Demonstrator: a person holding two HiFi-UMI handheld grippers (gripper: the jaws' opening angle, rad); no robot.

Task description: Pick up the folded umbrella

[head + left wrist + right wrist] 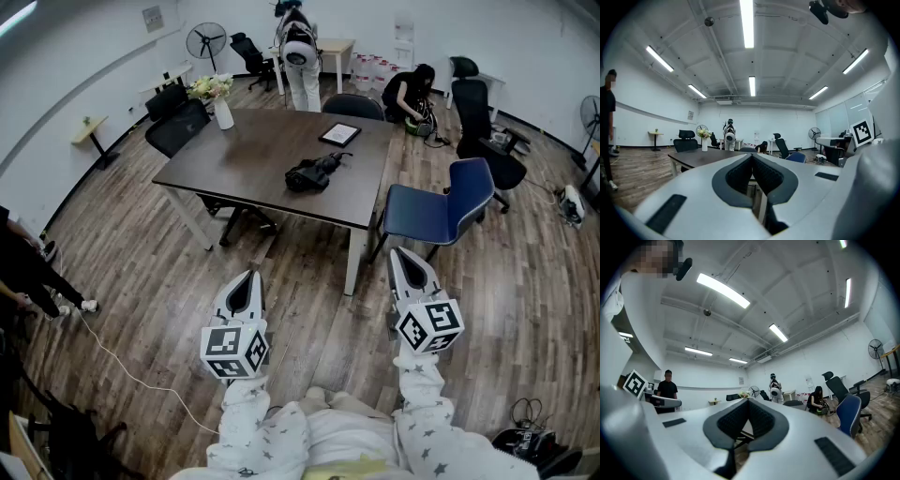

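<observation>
wood floor (141,281), umbrella (314,172) small, indistinct

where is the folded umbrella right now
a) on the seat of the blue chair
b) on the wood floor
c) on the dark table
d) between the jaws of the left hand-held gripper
c: in the head view the folded umbrella lies near the middle of the dark table.

Head view steeply down, gripper views low and level — same distant table (253,159) ahead.
</observation>
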